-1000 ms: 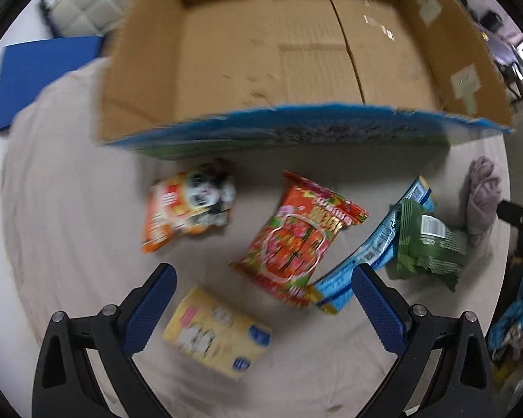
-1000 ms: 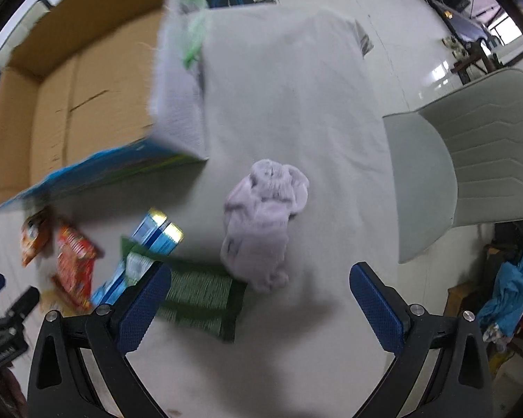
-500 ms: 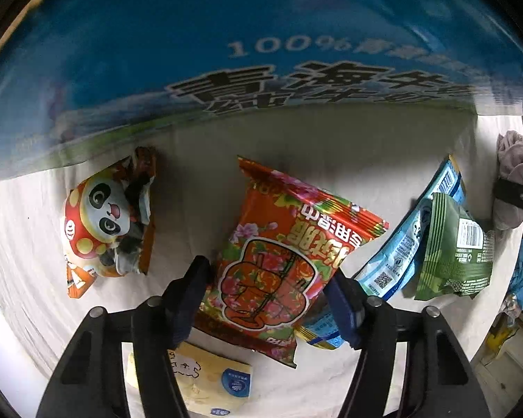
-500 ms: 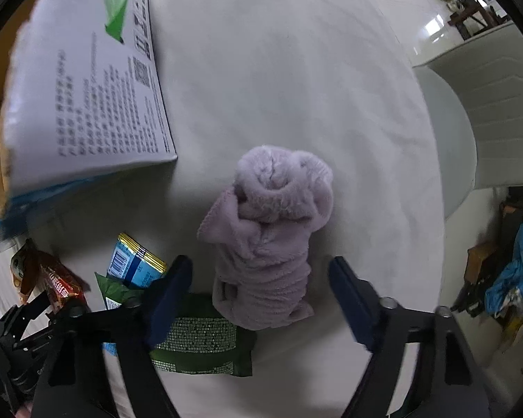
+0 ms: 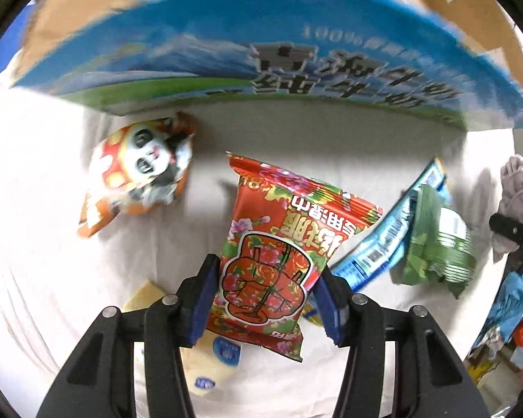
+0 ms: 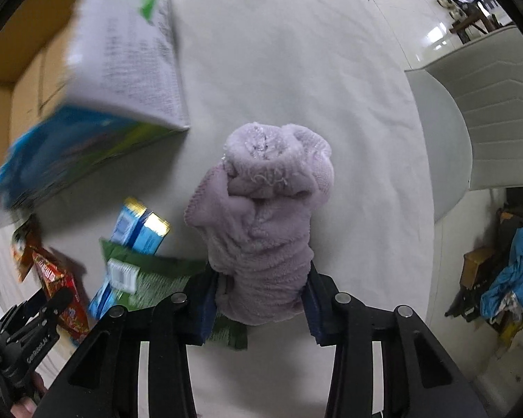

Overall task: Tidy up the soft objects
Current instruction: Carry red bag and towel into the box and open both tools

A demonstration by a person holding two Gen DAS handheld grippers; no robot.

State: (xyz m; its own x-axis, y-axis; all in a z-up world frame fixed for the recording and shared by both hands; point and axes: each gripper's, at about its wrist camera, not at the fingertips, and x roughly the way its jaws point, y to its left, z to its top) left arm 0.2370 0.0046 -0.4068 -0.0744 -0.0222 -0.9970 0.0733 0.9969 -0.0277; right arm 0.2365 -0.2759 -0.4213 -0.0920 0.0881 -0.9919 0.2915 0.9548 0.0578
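Observation:
My left gripper (image 5: 266, 294) is shut on a red snack bag (image 5: 279, 254) with a flower print, which looks raised off the cloth. My right gripper (image 6: 259, 299) is shut on a rolled lilac towel (image 6: 265, 230); the towel also shows in the left wrist view (image 5: 517, 188). On the cloth lie a panda snack bag (image 5: 139, 170), a yellow pack (image 5: 205, 362) under my left fingers, a blue pack (image 5: 383, 240) and a green pack (image 5: 439, 240). The blue pack (image 6: 139, 230) and green pack (image 6: 150, 278) sit left of the towel.
A large open cardboard box (image 5: 296, 52) with a blue printed wall stands just beyond the snacks, and its corner (image 6: 122, 69) is left of the towel. A pale chair (image 6: 470, 122) stands at the table's right. Clutter lies on the floor (image 6: 505, 278).
Both grippers have closed: the left on the red snack bag, the right on the lilac towel. Both have started to rise, and the box rim shows again.

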